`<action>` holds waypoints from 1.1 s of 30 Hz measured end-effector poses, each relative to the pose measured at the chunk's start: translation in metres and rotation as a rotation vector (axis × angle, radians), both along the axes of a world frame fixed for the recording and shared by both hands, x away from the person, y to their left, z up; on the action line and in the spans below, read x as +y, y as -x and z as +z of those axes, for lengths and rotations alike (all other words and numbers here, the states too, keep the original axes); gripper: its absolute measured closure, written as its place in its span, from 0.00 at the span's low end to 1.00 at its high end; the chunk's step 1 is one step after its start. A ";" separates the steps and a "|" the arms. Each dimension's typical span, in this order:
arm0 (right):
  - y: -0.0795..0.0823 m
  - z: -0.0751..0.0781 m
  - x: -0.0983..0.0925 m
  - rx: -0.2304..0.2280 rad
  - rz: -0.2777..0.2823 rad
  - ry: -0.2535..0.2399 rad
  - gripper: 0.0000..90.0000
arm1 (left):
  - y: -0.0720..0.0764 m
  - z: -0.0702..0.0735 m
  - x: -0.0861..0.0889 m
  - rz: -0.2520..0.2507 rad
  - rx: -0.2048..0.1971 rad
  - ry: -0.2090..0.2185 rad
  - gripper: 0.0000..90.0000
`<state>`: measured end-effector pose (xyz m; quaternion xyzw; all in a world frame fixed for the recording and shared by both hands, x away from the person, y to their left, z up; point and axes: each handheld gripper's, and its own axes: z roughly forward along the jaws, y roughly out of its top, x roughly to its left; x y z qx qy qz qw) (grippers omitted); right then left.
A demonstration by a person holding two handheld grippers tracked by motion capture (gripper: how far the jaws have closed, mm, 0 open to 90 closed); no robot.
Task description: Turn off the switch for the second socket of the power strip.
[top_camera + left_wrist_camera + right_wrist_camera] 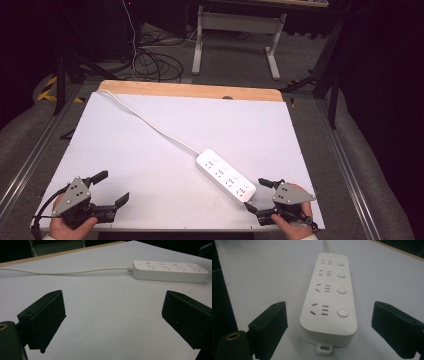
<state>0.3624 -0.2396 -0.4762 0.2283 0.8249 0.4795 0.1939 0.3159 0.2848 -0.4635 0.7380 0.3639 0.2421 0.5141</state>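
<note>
Right tongs (260, 195) gape wide and empty, its jaws flanking the near end of the power strip (225, 176) at five o'clock on the desk (150, 140). Left tongs (111, 187), at seven o'clock, likewise hold nothing. The strip looks rigid, light and smooth; gripping across its narrow sides seems best.

Power strip (226, 176) on table (150, 150), right.

Left claw (110, 322) jaws spread wide over white tabletop (105, 302), white power strip (170, 271) beyond, cord (65, 272) trailing left
</note>
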 end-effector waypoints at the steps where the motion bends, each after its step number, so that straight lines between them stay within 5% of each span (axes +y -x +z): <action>1: 0.000 0.000 0.000 -0.001 0.000 0.001 0.15 | 0.000 0.000 0.000 0.003 -0.001 0.003 0.06; 12: 0.001 0.002 0.001 -0.009 0.001 0.010 0.15 | 0.002 0.000 -0.003 -0.001 -0.028 -0.060 0.07; 24: 0.002 0.005 0.001 -0.003 -0.005 0.022 0.17 | 0.001 0.000 0.001 0.015 -0.010 -0.023 0.07; 33: 0.002 0.019 0.007 -0.017 0.001 0.056 0.20 | 0.002 0.000 -0.002 0.018 -0.015 -0.052 0.07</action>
